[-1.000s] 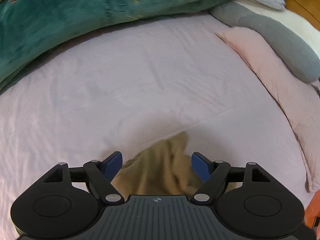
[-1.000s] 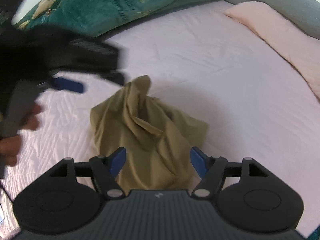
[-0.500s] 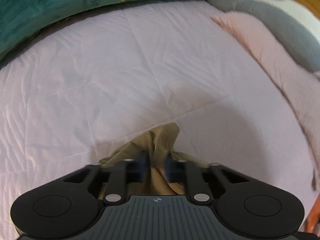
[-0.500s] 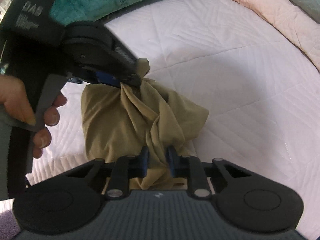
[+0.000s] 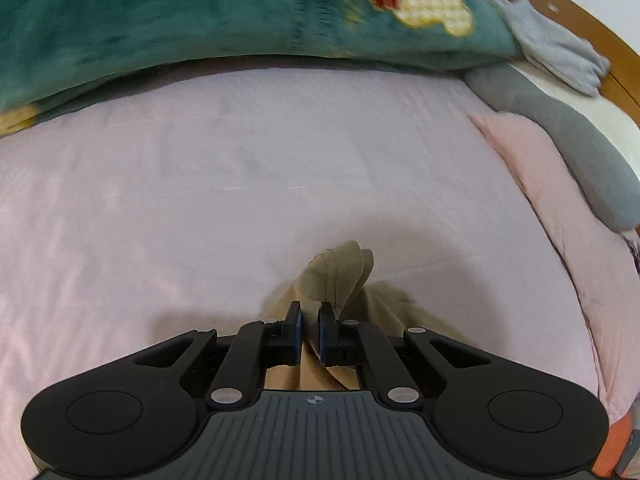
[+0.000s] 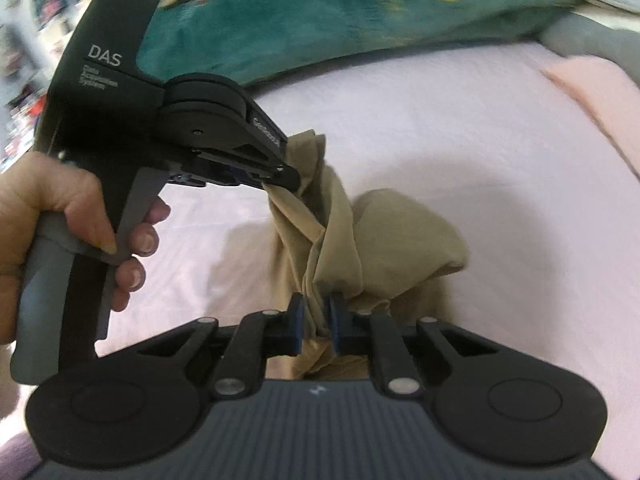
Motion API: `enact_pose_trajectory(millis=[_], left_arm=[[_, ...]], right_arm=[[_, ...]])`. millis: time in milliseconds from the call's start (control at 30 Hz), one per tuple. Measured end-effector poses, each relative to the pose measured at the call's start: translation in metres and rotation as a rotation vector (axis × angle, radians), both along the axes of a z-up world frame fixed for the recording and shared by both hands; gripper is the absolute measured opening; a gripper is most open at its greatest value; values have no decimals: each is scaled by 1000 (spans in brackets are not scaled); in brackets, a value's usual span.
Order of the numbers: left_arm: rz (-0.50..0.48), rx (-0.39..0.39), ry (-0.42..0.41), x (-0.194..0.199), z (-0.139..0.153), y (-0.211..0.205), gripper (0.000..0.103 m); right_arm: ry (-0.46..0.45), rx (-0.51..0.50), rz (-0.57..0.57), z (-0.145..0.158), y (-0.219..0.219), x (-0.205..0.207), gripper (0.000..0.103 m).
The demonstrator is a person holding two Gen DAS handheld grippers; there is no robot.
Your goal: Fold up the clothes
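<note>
A crumpled khaki garment [image 6: 384,240] hangs bunched above the pink bed sheet [image 6: 460,120]. My right gripper [image 6: 316,326] is shut on a fold at its lower part. My left gripper [image 5: 310,334] is shut on another bunch of the same garment [image 5: 340,276]; it also shows in the right wrist view [image 6: 276,182], held by a hand, pinching the cloth's upper edge. The cloth is twisted between the two grips. Its lower part is hidden behind the gripper bodies.
A teal plush blanket [image 5: 200,12] lies along the far side of the bed. A pink pillow [image 5: 560,216] and a grey bolster [image 5: 580,152] lie at the right, with a wooden headboard [image 5: 592,36] behind. The pink sheet [image 5: 200,200] stretches ahead.
Both grippers went from open to shut on the khaki garment. They have since lifted it off the sheet, and the cloth now hangs twisted between them.
</note>
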State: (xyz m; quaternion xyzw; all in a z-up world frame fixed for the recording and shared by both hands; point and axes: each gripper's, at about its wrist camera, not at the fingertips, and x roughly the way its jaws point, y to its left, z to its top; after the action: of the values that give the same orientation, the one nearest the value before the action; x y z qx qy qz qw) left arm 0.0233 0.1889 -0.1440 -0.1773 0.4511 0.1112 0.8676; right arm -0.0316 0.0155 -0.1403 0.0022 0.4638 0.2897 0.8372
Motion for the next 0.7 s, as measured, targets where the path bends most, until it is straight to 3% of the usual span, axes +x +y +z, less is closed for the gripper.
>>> enact_pose_trajectory(millis=[100,200,267,333,467,500,600,700], left_arm=[[34,7,38,-28,-1,27,8],[65,27,102,-53,-13,51,9],[99,33,151,-66,-24,67,11],[141,36,186,-79,-31,81,12],[234,4,146,-95,-18,99,12],[243,-10,125,-96,-11,102,12],[199,-37,66,-86,5,91,16],[135,-61,43,-67,7,74,22]], right_arm=[[7,-5,91,2,32,-18,14],[41,-58,182,-8,66,-35,20],[86,-110,250,-16,87,-45,40],[112,-126,286,-14,94,-50,44],[135,-97,303,4,91,-51,47],[147,-45,277,13,82,-46,47],[141,40,199,32,57,-26,52],[51,-15,148,28,48,-6,56]])
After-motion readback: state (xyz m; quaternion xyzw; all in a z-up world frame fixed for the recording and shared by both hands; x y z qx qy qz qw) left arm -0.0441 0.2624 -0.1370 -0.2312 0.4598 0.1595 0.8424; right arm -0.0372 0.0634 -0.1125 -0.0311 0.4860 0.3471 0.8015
